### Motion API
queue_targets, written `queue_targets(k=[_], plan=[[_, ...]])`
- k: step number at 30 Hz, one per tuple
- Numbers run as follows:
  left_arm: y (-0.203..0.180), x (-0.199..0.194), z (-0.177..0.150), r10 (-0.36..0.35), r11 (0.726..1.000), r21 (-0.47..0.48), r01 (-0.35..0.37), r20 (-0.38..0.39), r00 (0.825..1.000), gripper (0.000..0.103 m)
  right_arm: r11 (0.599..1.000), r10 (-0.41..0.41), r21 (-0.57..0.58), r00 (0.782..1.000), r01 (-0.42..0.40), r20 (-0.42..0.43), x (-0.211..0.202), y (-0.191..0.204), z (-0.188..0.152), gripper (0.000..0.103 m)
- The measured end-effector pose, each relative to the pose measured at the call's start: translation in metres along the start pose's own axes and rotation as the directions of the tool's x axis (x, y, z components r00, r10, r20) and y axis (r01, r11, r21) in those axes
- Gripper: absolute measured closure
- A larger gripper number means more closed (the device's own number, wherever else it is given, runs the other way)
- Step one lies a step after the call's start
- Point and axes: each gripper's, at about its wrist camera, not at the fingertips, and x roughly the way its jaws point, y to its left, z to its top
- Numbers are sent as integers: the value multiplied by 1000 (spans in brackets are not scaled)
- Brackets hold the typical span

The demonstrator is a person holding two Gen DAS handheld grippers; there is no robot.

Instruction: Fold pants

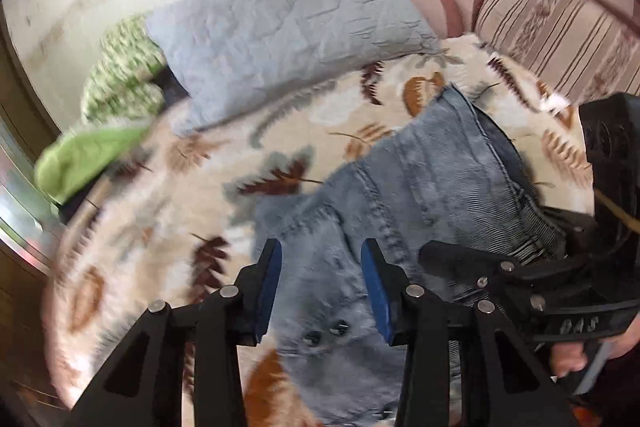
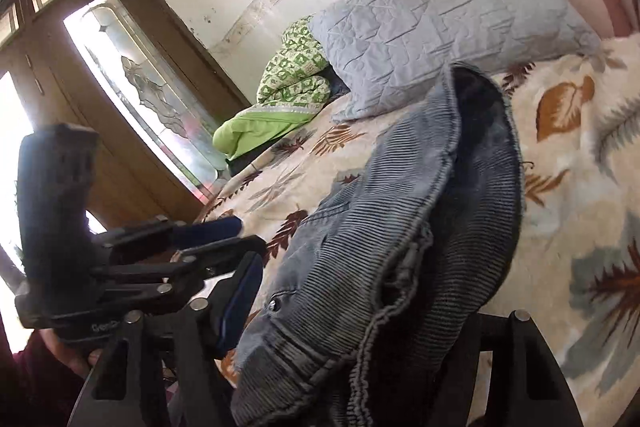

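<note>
Faded blue jeans (image 1: pixel 420 183) lie crumpled on a leaf-patterned blanket (image 1: pixel 160 163). My left gripper (image 1: pixel 322 259) is open just above the jeans near their buttons, with nothing between its blue pads. In the right wrist view the jeans (image 2: pixel 380 227) bulge up between my right gripper's fingers. The left pad (image 2: pixel 240 303) shows; the right finger is hidden under the cloth, so its grip cannot be made out. The right gripper also shows in the left wrist view (image 1: pixel 460 259), low against the denim. The left gripper shows in the right wrist view (image 2: pixel 240 237).
A grey quilted pillow (image 1: pixel 280 27) and a green patterned quilt (image 1: pixel 124 75) lie at the far side of the bed. A striped pink sofa (image 1: pixel 552 27) stands at the back right. A wooden door with glass (image 2: pixel 132 95) is to the left.
</note>
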Motion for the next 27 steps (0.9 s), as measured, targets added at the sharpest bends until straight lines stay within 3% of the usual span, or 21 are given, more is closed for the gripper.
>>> queue_targets(k=[2,4,5,9,13,19,21,24,25,27], plan=[[11,8,-5,19,1000,-4,-19,-30,999,52,998,-37,53,998,40,-54,10,-15,-1,34],[30,23,-20,37,997,-61,-43,-94,995,41,988,-73,129,992,86,-103,14,-37,-6,34],[41,33,-30,33,993,-105,-47,-134,990,40,981,-84,161,989,104,-125,15,-47,-9,34],[77,71,-67,-126,945,-327,34,-266,956,40,969,-79,219,982,115,-169,10,-66,-15,34],[91,85,-90,-324,841,-512,175,-219,920,37,957,-63,262,971,124,-230,13,-83,-23,33],[99,94,-103,-509,706,-629,325,-132,850,34,930,13,359,973,73,-231,13,-103,-33,33],[96,90,-102,-537,687,-629,363,-103,838,33,931,25,361,974,60,-226,14,-104,-33,33],[88,88,-98,-540,699,-612,371,-111,834,28,935,28,350,974,54,-225,13,-104,-34,32],[85,92,-96,-554,695,-610,382,-115,825,28,936,28,348,974,53,-226,13,-104,-35,32],[70,95,-97,-598,688,-594,417,-139,789,28,937,31,346,973,51,-228,15,-103,-34,32]])
